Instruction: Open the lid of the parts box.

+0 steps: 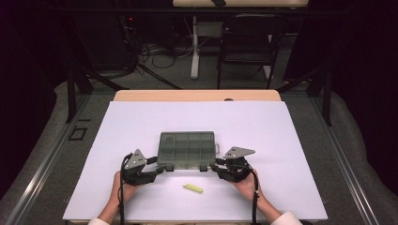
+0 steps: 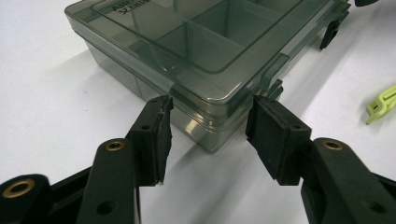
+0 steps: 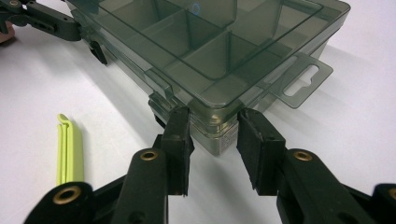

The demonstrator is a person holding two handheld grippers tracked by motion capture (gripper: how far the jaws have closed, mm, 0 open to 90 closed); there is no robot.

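Gripping the smoky-grey translucent plastic compartment box at its two near corners: lid down, both front latches apparently fastened, so opening appears not yet done. The box lies on the white table sheet. Left gripper brackets the box's near left corner, jaws part-spread, pads at the walls; firm contact cannot be told. Right gripper straddles the near right corner, pads seemingly pressing the walls. A lime-green plastic clip lies just nearer than the box, untouched.
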